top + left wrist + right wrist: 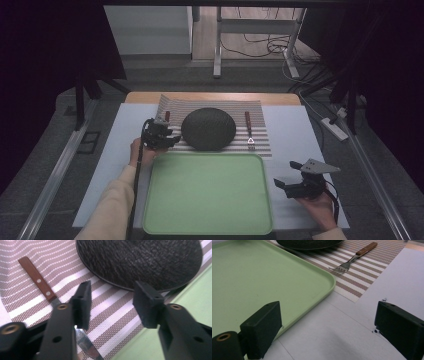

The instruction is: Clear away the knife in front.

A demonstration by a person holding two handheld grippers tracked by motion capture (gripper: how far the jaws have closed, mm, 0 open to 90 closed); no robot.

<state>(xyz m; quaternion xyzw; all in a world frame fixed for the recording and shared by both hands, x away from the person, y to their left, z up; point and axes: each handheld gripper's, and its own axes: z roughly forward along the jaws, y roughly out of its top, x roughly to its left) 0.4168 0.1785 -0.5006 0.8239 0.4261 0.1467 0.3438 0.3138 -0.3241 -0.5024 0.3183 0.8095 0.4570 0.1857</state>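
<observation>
The left gripper (110, 306) is hovering over the striped placemat (112, 312), jaws half open and holding nothing. The wooden-handled knife (40, 283) is lying just beside its left jaw, blade passing beneath, with the black plate (140, 260) lying beyond.

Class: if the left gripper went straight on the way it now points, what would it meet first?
Probably the striped placemat between its fingers, then the dark plate's near rim; depth is unclear.
</observation>
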